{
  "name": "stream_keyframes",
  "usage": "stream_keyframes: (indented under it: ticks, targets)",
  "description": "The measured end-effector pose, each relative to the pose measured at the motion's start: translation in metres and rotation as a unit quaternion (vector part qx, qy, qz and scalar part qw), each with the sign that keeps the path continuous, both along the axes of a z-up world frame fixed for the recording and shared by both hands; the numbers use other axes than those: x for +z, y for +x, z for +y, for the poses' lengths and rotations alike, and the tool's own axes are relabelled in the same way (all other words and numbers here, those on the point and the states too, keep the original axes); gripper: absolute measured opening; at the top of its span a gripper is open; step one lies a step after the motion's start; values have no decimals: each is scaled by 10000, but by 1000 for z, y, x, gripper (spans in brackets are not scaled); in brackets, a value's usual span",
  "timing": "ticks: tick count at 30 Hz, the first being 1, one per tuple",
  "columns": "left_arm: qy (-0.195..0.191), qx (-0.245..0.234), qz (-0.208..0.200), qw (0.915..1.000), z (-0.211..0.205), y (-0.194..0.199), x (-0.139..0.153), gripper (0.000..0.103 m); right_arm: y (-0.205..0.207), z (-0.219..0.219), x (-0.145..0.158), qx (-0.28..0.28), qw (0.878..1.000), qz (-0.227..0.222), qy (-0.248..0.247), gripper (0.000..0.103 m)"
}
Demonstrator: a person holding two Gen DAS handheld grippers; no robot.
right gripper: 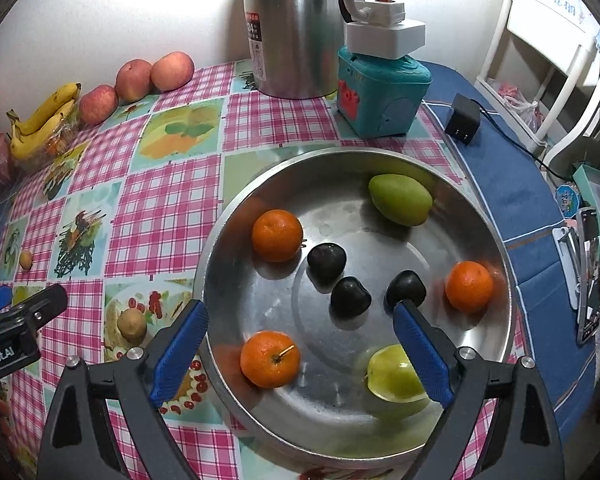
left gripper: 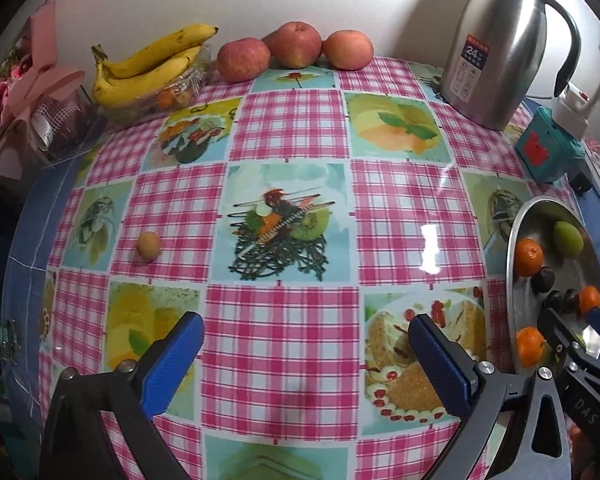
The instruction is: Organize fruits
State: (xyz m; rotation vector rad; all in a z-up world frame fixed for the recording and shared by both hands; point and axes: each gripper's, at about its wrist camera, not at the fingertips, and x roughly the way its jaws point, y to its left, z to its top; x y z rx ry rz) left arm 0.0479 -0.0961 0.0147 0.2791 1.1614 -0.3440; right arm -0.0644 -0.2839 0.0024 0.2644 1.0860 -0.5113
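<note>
Right wrist view: the right tongs point(right gripper: 300, 344) are held released over the steel bowl point(right gripper: 220, 280) at lower centre, where oranges, dark plums and green fruit are gathered, while the left tongs point(left gripper: 306, 354) are kept released above bare tabletop point(left gripper: 284, 120), presumably for the small yellow fruit point(left gripper: 149, 245) at left.

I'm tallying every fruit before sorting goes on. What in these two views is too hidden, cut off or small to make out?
- Clear container, left wrist view: the bananas cover its orange contents; count unclear.
- Yellow-green fruit, right wrist view: partly behind a finger of the right tongs.
- Small tan fruit on the tablecloth: too small to name.
- Metal bowl, left wrist view: cut by the picture's edge.
</note>
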Motion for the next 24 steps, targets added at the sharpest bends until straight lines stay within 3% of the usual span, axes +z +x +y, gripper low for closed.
stream_keyframes:
  ticks: [9,17,24]
  targets:
    - [250,-78,-210,9994,26,17,8,103,3,11,4,-29,9999,50,-98,94]
    - [195,160,-175,9995,62,39,12,103,18,40,3,177,9996,119,-178,94]
    - [11,477,-118,9988,96,55,16,103,33,68,-1,334,9994,71,61,94]
